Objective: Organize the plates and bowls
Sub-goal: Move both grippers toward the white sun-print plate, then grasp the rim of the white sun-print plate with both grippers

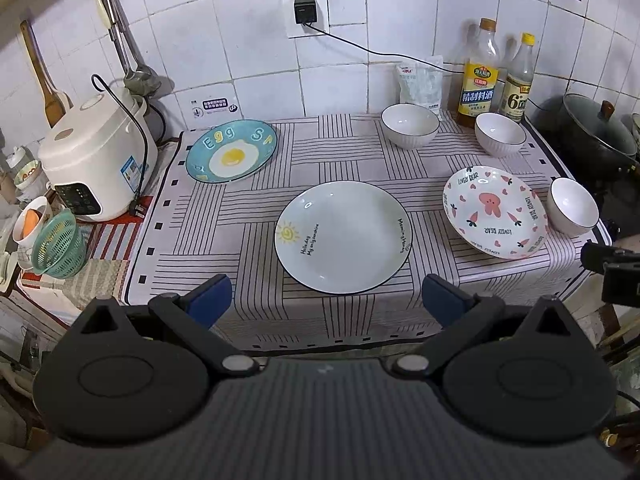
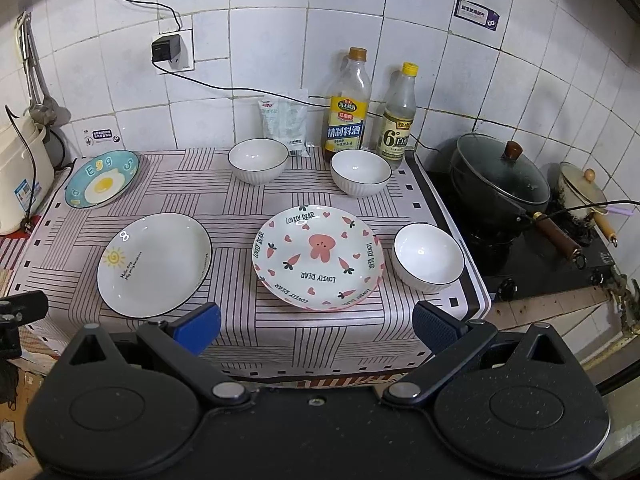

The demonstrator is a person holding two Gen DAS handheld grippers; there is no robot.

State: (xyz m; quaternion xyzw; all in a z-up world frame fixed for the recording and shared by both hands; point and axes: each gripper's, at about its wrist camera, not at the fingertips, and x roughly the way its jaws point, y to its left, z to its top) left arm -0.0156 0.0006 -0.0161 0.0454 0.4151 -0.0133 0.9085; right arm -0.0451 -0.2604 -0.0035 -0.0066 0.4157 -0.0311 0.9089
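Note:
Three plates lie on the striped tablecloth point(image 1: 240, 216): a blue egg plate point(image 1: 231, 151) point(image 2: 102, 184) at the back left, a white sun plate point(image 1: 343, 238) point(image 2: 155, 264) in the middle, and a pink bear plate point(image 1: 495, 212) point(image 2: 319, 257) at the right. Three white bowls stand there: two at the back point(image 1: 410, 125) point(image 1: 500, 134), also in the right wrist view point(image 2: 258, 160) point(image 2: 361, 173), and one at the right edge point(image 1: 573, 207) point(image 2: 429, 262). My left gripper point(image 1: 326, 300) is open and empty, near the sun plate's front. My right gripper point(image 2: 316, 326) is open and empty, before the bear plate.
A white rice cooker point(image 1: 94, 160) and a green basket point(image 1: 60, 244) stand left of the cloth. Two bottles point(image 2: 347, 104) point(image 2: 398, 116) and a packet point(image 2: 285, 122) stand at the tiled wall. A black lidded pot point(image 2: 498, 184) sits on the stove at the right.

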